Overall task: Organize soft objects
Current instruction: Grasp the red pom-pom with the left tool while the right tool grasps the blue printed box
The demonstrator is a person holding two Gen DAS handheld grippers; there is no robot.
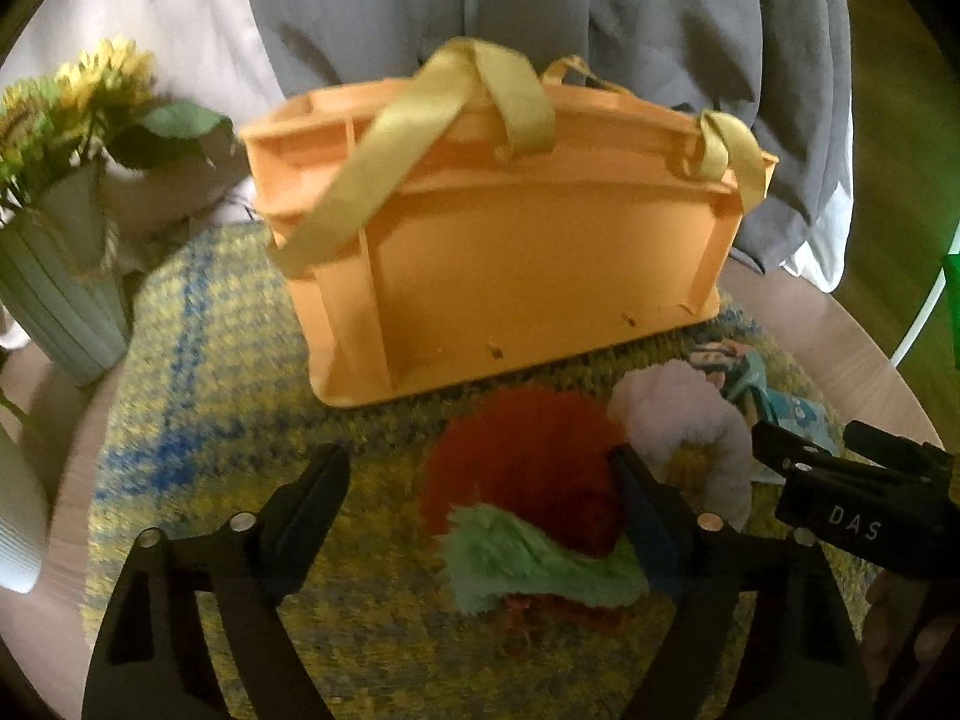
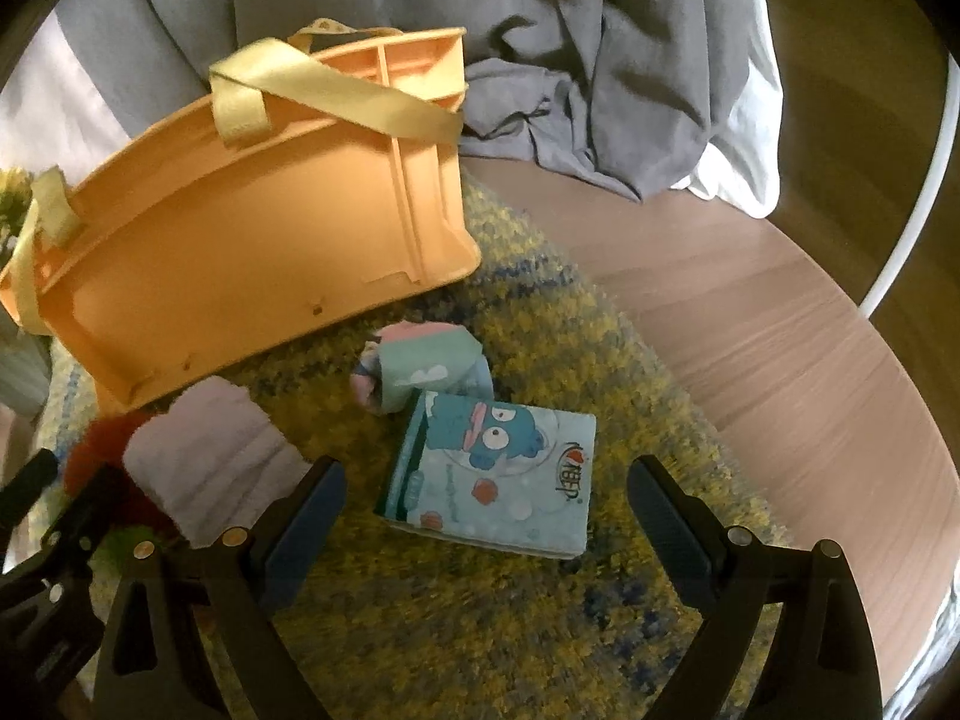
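Observation:
An orange plastic basket (image 1: 510, 240) (image 2: 240, 240) with yellow straps stands at the back of a yellow-and-blue rug (image 1: 198, 360). In front of it lie a red fluffy toy (image 1: 528, 450) with a green fluffy part (image 1: 528, 564) and a lilac fluffy ring (image 1: 690, 420) (image 2: 210, 456). My left gripper (image 1: 480, 480) is open over the red toy, its right finger at the toy's edge. A rolled pastel cloth (image 2: 426, 366) and a pale blue soft pack (image 2: 498, 468) with a cartoon figure lie to the right. My right gripper (image 2: 486, 480) is open just above the pack, with its fingers clear of both sides.
A ribbed pale green vase (image 1: 60, 300) with sunflowers stands left of the basket. Crumpled grey fabric (image 2: 570, 60) and white cloth lie behind it. The rug rests on a round wooden table (image 2: 780, 360), bare at the right. A white hoop (image 2: 924, 180) curves at the far right.

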